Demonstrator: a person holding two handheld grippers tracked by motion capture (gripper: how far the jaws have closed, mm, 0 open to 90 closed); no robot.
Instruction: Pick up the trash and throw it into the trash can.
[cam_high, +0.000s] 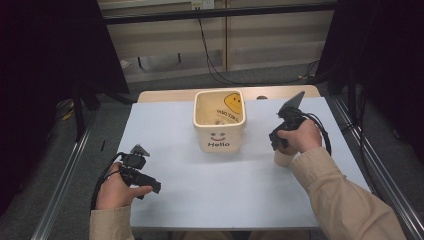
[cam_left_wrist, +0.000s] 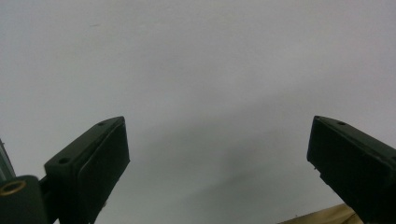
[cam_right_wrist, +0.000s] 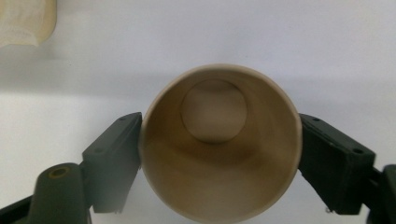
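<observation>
We find the left hand-held gripper low over the white worktop, jaws spread wide with nothing between them. The Hello bin stands at centre back. Right of it, the right hand-held gripper clamps a paper cup upright, long axis vertical, mouth facing up. In the high view the hand hides most of the cup.

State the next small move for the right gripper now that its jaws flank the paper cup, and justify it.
Probably lift the paper cup straight up. The right gripper has its pads against both cup walls, so the grip looks made, and the open bin stands close by as a likely destination.
</observation>
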